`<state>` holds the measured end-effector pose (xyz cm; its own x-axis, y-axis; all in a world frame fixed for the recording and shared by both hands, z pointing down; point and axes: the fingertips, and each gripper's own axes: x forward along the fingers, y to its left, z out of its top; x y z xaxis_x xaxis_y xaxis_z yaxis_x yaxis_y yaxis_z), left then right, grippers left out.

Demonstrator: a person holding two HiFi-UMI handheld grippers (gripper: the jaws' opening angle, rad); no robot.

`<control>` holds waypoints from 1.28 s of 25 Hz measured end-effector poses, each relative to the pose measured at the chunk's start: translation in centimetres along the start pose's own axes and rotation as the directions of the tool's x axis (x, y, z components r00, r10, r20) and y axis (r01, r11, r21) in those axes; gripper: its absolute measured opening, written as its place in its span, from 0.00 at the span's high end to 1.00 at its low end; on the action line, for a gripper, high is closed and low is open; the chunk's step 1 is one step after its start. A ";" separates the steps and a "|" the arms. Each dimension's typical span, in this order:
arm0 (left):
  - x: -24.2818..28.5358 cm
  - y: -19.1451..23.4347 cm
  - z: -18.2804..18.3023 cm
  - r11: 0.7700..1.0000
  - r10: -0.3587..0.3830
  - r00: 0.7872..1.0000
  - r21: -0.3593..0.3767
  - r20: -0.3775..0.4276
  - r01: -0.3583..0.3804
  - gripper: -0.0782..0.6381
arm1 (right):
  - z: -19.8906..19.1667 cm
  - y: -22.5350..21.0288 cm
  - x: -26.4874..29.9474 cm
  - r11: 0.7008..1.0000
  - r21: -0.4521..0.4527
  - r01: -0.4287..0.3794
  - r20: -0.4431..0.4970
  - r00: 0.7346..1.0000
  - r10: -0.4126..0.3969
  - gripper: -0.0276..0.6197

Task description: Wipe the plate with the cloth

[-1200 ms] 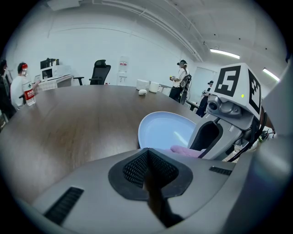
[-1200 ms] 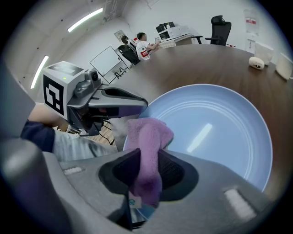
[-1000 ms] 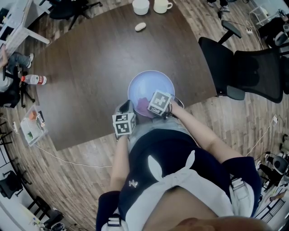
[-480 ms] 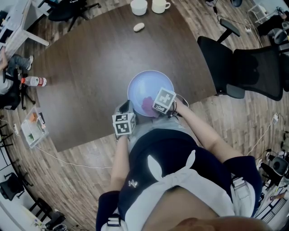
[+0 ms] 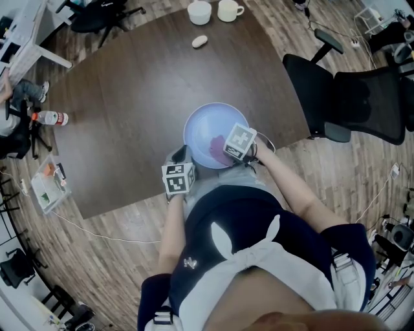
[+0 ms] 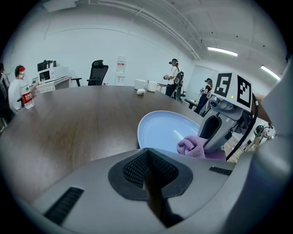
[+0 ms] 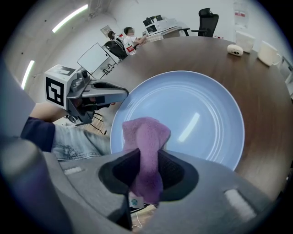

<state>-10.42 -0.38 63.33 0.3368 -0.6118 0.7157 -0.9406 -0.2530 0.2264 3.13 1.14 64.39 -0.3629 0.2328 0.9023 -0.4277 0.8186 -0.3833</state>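
A pale blue plate [image 5: 217,126] lies near the front edge of the dark wooden table [image 5: 129,97]. My right gripper [image 5: 225,146] is shut on a purple cloth [image 5: 214,143], whose free end rests on the plate's near part. In the right gripper view the cloth [image 7: 145,137] runs up between the jaws and over the plate [image 7: 197,114]. My left gripper [image 5: 180,155] hovers just left of the plate's near rim, shut with nothing in it. In the left gripper view its pads meet at the left gripper [image 6: 146,154], with the plate [image 6: 165,130], the cloth [image 6: 193,146] and the right gripper [image 6: 211,142] beyond.
Two white cups [image 5: 199,11] [image 5: 230,9] and a small white object [image 5: 199,41] sit at the table's far edge. A bottle [image 5: 48,117] lies at the left edge. A black office chair [image 5: 352,97] stands to the right. People stand in the background.
My right gripper has slid the cloth to the right across the near part of the plate. The left gripper has stayed where it was.
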 end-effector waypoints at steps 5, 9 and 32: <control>-0.1 0.2 -0.1 1.000 0.001 1.000 0.004 -0.004 -0.001 0.88 | -0.1 -1.4 -0.4 0.998 0.023 0.052 0.019 0.998 -0.052 0.78; 0.0 0.0 0.0 1.000 0.004 1.000 0.005 -0.006 -0.004 0.88 | -0.3 -2.4 -0.6 0.996 0.046 0.079 0.032 0.996 -0.080 0.78; 0.3 -0.6 0.3 1.000 -0.001 1.000 0.025 -0.017 0.001 0.88 | 0.1 -9.2 -3.6 0.920 0.286 0.267 0.176 0.929 -0.325 0.78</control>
<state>-9.73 -0.68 63.21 0.3366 -0.5986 0.7269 -0.9389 -0.2720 0.2108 8.28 -7.28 64.65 -0.3443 -0.1421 0.9280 -0.7275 0.6652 -0.1681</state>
